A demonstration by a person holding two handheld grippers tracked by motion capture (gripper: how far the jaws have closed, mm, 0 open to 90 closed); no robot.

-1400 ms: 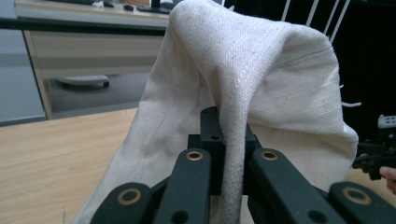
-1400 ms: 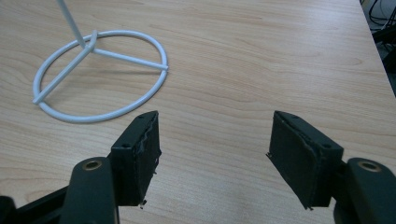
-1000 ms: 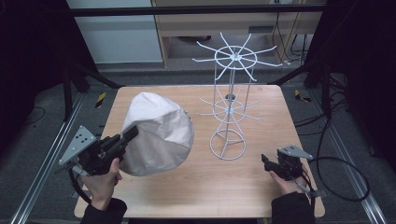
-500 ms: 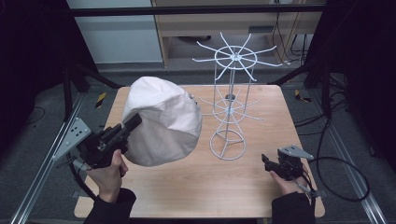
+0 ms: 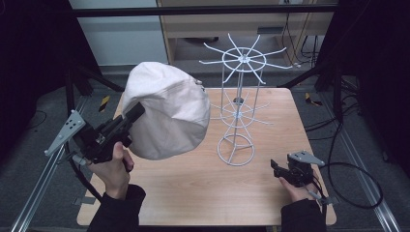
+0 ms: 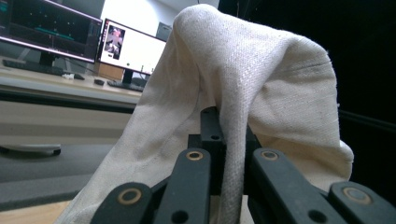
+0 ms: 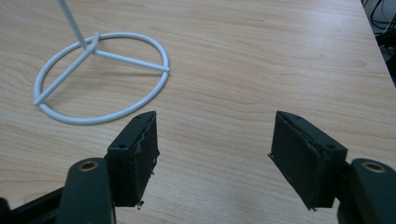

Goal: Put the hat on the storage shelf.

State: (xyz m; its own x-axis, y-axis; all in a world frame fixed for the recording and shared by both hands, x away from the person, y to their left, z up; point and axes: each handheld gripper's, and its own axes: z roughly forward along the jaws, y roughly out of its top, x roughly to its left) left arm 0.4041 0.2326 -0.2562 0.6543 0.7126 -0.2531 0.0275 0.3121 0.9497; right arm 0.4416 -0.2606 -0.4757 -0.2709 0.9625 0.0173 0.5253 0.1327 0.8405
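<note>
At the bottom right of the high view, a hand rests the right gripper (image 5: pixel 279 169) on the wooden table (image 5: pixel 193 193), its jaws spread apart and empty. At centre left, the left gripper (image 5: pixel 129 117) is clamped on the fabric of a cream cloth hat (image 5: pixel 169 113), held above the table. Behind, right of centre, a white wire display rack (image 5: pixel 238 104) stands upright on the table, near the hat.
</note>
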